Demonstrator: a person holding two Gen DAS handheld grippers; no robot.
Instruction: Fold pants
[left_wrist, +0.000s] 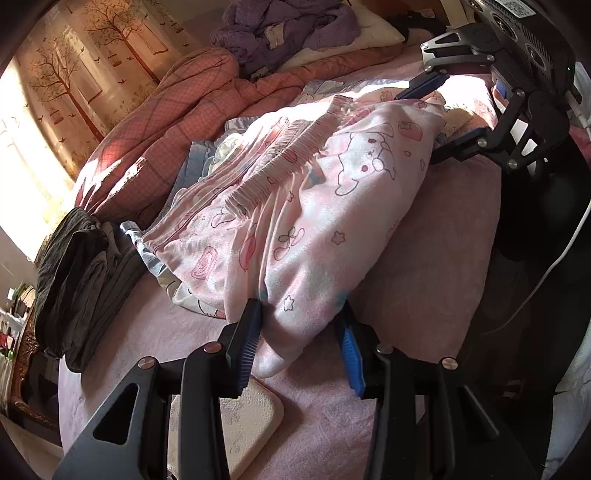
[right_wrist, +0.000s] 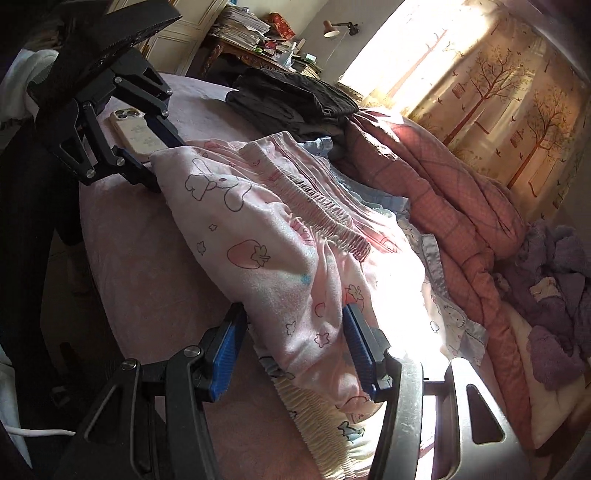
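The left gripper (left_wrist: 301, 334) stands part open, its two blue-padded fingers (left_wrist: 246, 345) set either side of one end of the pink pants (left_wrist: 314, 206); the fabric fills the gap between them, though whether the pads press on it cannot be told. Behind this gripper, near its base, a pale phone (left_wrist: 251, 424) lies on the pink bedsheet (left_wrist: 436, 251). Off to its left sits a stack of dark folded clothes (left_wrist: 77, 280), and ahead of it to the left a red checked quilt (left_wrist: 177, 122) lies bunched.

The pants – printed with cartoon animals and strawberries, the gathered elastic waistband (left_wrist: 280, 162) running across the top – stretch from one gripper to the other.

The right gripper (right_wrist: 293, 349) is likewise part open, a fold of the pants' other end lying between its fingers (right_wrist: 225, 358); the fabric touches them, but a firm clamp cannot be confirmed. To its right – past the quilt – lies purple fleece clothing (right_wrist: 554, 295).
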